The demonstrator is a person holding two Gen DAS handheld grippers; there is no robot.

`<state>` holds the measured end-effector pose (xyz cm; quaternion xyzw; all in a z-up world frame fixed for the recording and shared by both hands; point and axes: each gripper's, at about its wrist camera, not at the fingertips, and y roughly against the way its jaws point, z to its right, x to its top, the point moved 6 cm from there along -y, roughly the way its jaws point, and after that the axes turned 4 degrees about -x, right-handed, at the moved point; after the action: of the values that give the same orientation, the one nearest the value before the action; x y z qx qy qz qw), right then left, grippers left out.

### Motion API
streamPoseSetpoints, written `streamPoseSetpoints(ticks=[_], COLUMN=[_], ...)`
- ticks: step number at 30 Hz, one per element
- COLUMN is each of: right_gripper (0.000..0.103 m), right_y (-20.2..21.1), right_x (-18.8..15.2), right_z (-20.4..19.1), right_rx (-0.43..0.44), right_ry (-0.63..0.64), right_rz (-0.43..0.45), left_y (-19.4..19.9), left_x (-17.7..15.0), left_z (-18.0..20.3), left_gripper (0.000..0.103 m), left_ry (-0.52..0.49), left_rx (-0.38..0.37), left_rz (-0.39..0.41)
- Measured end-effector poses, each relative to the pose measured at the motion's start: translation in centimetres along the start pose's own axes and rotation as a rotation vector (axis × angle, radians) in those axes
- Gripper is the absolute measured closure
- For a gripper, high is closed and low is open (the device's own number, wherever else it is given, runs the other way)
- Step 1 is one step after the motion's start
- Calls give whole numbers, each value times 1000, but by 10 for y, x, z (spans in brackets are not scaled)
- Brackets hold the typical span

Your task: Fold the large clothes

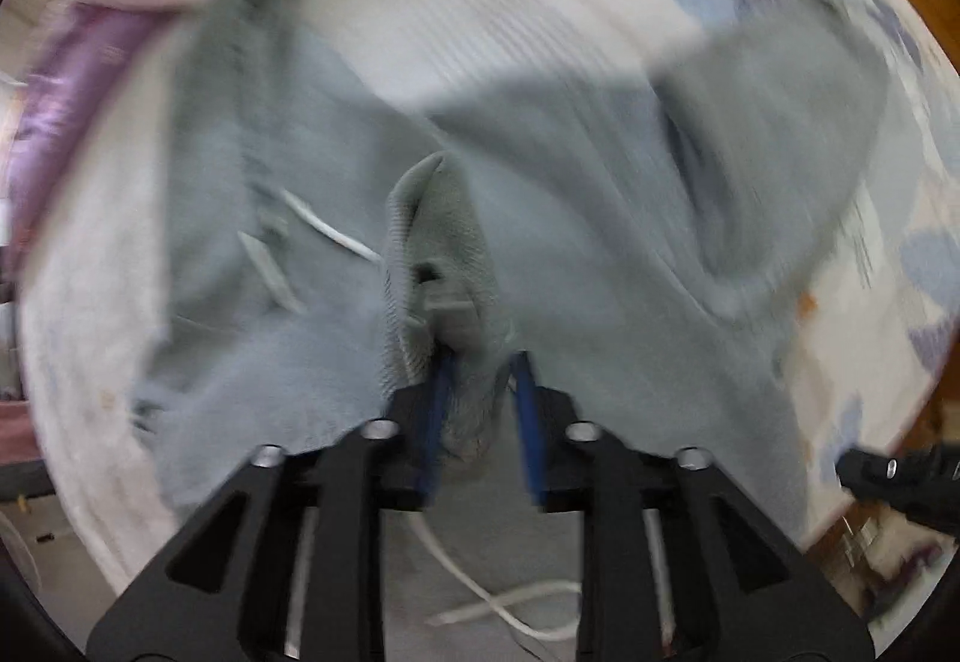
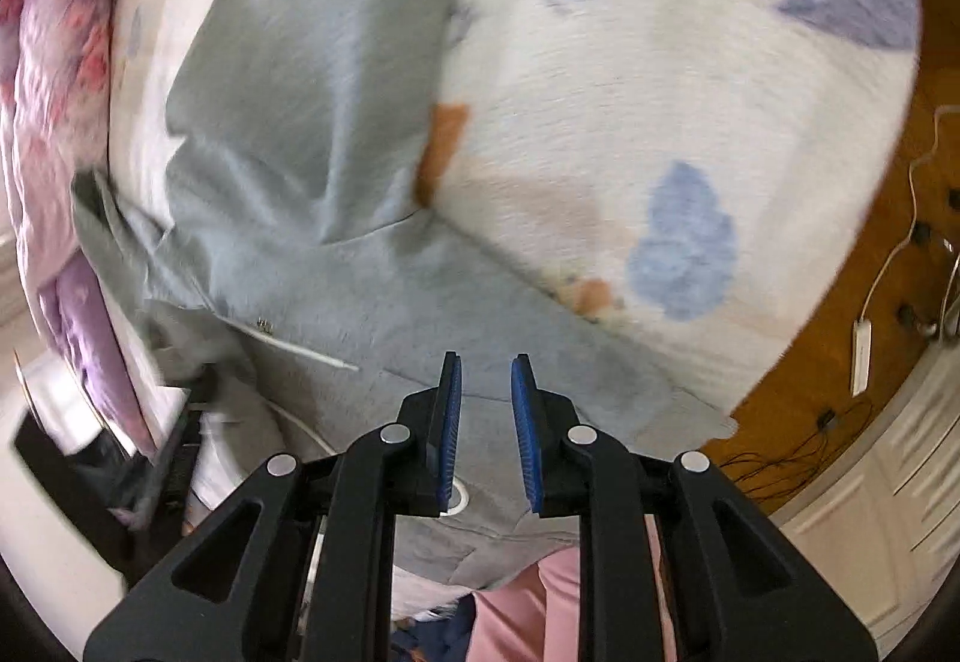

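Patterned bedsheet (image 2: 630,80) under everything, white with blue and orange shapes. Grey garment (image 1: 600,254) spread over it, wrinkled, with a white drawstring (image 1: 336,233) on top. Pink floral blanket (image 2: 54,62) beside the sheet, at the far left edge. Left gripper (image 1: 478,362) clenched on a raised fold of the garment, cloth bunched between the blue pads (image 1: 441,392). Right gripper (image 2: 486,368) released, fingers apart, nothing between them, above the garment's near part.

Left gripper (image 1: 480,362) apparently clamped; right gripper (image 2: 486,362) parted.
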<state>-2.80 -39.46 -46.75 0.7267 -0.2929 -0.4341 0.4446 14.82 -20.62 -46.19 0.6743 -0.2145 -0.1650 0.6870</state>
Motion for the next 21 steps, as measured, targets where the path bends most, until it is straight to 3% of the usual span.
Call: streamPoseSetpoints(ticks=[1,2,3,4,6,7,10,15,17,19,20,21], right_gripper=[85,85,80,61,34,33,31,30,30,33,39,61], right_y=[1,2,2,2,-5,-11,-23,-63,-85,-107,-116,-128], right_x=[-3,-5,-6,-6,-11,-11,-14,-16,-11,-9,-10,-12], right_z=[-1,-2,-3,-7,-35,-55,-99,-164,-179,-199,-204,-207], right_rx=[5,6,-2,-9,-21,-26,-34,-56,-104,-149,-177,-211], right_ry=[2,7,11,17,64,86,215,392,433,514,539,549], right_rz=[-4,-9,-12,-16,-2,11,9,-50,-54,-24,-21,-38], left_y=[-4,-2,4,12,30,36,41,25,13,-3,-14,-31], left_x=[-6,-8,-13,-18,-32,-43,-77,-143,-163,-174,-179,-187], left_z=[2,1,-3,-9,-30,-46,-106,-213,-243,-262,-266,-266], left_gripper=[59,35,24,17,16,14,14,18,34,46,57,68], left_ry=[10,19,41,66,127,173,355,670,721,709,692,685], left_rx=[-39,-59,-83,-114,-178,-206,-231,-77,-61,-30,-28,-62], left_rz=[-33,-42,-36,-17,11,6,-5,15,49,30,7,-50])
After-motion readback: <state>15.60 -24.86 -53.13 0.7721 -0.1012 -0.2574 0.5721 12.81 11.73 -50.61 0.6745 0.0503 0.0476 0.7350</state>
